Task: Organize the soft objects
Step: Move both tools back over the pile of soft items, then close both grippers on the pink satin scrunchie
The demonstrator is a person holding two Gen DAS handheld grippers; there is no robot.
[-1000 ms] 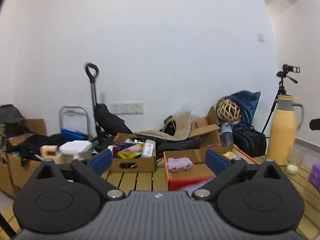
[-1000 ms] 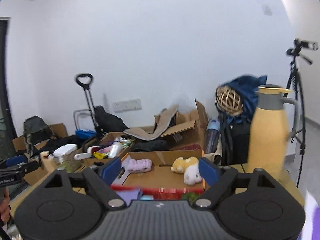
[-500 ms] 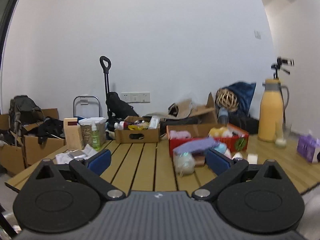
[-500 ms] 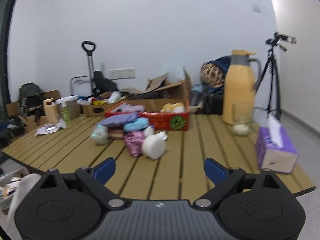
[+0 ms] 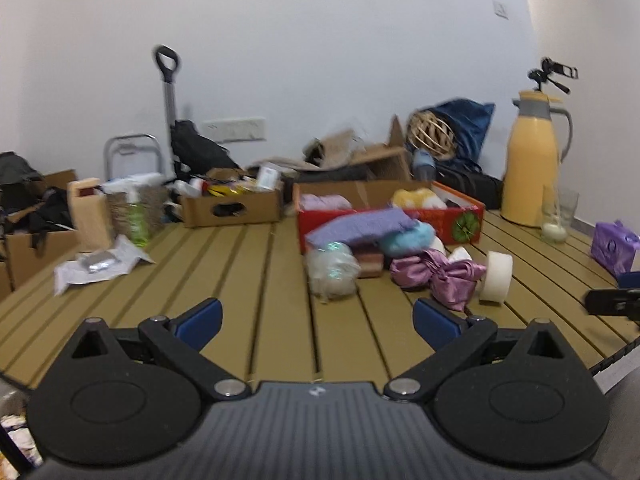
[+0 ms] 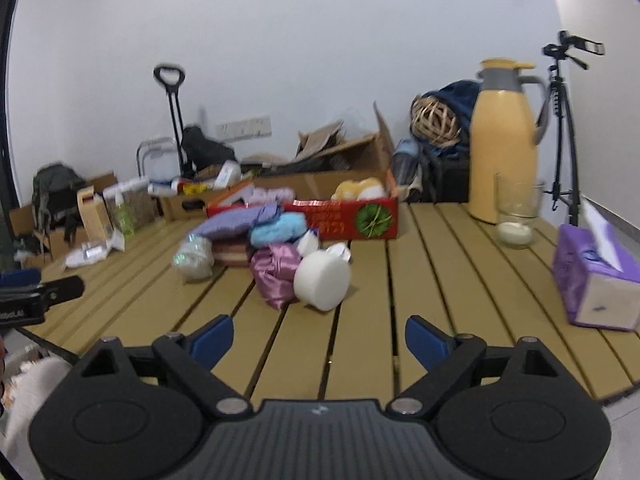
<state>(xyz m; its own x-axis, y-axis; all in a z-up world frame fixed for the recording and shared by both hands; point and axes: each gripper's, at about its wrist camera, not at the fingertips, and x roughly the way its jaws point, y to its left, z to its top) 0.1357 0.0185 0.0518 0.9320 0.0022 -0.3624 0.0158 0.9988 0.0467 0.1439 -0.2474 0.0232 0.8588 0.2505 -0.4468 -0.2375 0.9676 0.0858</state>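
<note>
Nearest, the left gripper (image 5: 316,316) and right gripper (image 6: 318,340) hover over the near edge of a slatted wooden table (image 6: 372,320), both with jaws spread wide and nothing between them; the right's have just been closing slightly. Mid-table lies a heap of soft objects (image 6: 276,248). Just behind it, touching, a red cardboard box (image 6: 344,220) holds a yellow plush toy (image 6: 360,189). A yellow jug (image 6: 502,140) stands farther right.
</note>
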